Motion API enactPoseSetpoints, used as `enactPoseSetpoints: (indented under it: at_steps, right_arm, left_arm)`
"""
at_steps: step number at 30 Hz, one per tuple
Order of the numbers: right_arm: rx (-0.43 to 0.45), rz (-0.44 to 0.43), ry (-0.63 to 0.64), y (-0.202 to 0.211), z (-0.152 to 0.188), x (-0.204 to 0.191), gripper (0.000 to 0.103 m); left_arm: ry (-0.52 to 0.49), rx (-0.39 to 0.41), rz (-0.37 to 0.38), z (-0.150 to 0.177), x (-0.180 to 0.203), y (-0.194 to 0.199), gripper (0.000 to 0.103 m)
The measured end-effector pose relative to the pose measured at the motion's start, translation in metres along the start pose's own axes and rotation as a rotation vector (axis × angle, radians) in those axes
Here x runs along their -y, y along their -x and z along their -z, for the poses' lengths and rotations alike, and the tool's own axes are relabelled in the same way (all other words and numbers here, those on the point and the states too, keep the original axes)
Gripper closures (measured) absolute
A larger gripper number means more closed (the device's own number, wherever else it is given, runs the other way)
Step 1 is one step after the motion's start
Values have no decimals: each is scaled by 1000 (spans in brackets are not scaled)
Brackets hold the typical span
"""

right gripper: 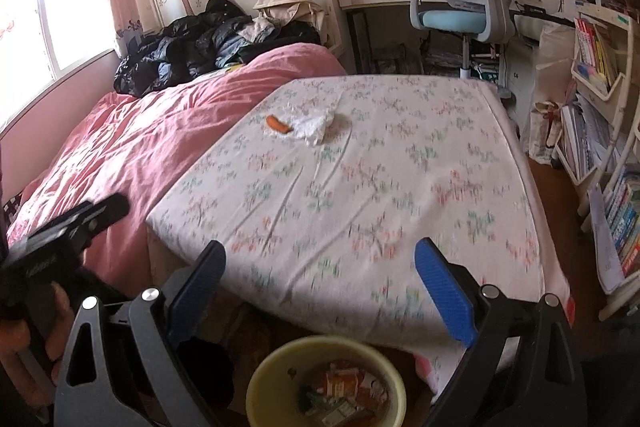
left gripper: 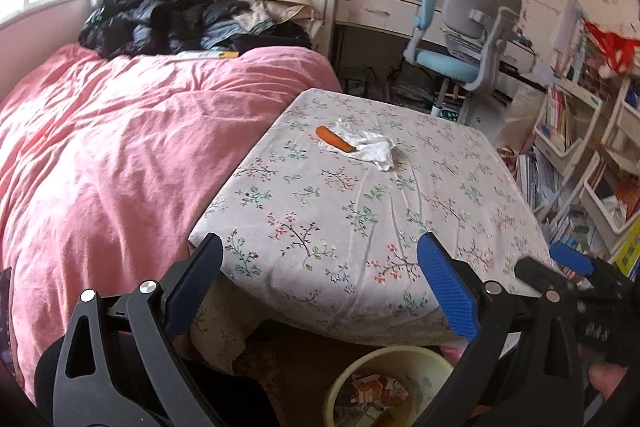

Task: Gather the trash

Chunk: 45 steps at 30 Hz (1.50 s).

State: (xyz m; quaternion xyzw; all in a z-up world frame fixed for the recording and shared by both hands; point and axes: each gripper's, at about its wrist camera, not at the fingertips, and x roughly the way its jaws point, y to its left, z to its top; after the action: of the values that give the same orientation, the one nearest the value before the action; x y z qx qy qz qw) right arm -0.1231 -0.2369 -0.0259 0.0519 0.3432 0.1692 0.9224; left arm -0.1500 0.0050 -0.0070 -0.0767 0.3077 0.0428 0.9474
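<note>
Tissue (left gripper: 370, 145), crumpled and white, lies out on the far part of the bench (left gripper: 400, 219), well ahead of both tongs, and an orange scrap (left gripper: 335, 139) sits touching its left edge. From the right wrist view the same pair shows up ahead and to the left: the tissue (right gripper: 314, 125) with the orange scrap (right gripper: 278, 124) hard against it, on the floral cloth of the bench (right gripper: 400, 187).

Left tongs (left gripper: 320, 285) hang over the near edge of the bench, fingers spread wide, nothing between the blue pads. Right tongs (right gripper: 320, 287) are released too, gaping just as wide over the near edge, empty. In the left wrist view the right tongs (left gripper: 560, 269) poke in from the right side, just beside the left pair.

Below and close under both tongs stands a yellow bin (left gripper: 340, 385), set on the floor by the bench's near edge, with orange-and-white wrappers (left gripper: 378, 389) already inside. The right wrist view looks almost straight down into the yellow bin (right gripper: 256, 387), wrappers (right gripper: 344, 387) in the bottom.

Off to the left of the tongs runs the bed under a pink quilt (left gripper: 100, 155), dark clothes (left gripper: 160, 19) heaped at its far end. Beyond the bench, ahead and to the right, a grey and blue chair (left gripper: 464, 39) stands at a desk, and bookshelves (left gripper: 580, 131) crowd the right side.
</note>
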Motion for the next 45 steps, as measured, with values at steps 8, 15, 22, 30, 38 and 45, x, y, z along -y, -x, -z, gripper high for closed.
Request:
enactPoseSetpoints:
  at_steps: [8, 15, 22, 30, 38, 45]
  right_arm:
    - [-33, -10, 57, -62, -54, -4, 12]
    - [-90, -10, 20, -151, -101, -5, 13]
    - [-165, 6, -35, -231, -128, -2, 26]
    - [-223, -20, 104, -265, -135, -12, 69]
    - [-270, -153, 114, -238, -118, -7, 95]
    - [-291, -183, 159, -198, -109, -17, 95]
  left_arm:
    - [59, -20, -17, -27, -13, -18, 9]
    - [100, -17, -59, -73, -32, -53, 9]
    - [100, -118, -33, -123, -32, -141, 21]
    - [120, -273, 17, -139, -12, -250, 32]
    - [150, -343, 38, -129, -16, -278, 33]
    - [83, -364, 103, -123, 4, -281, 33]
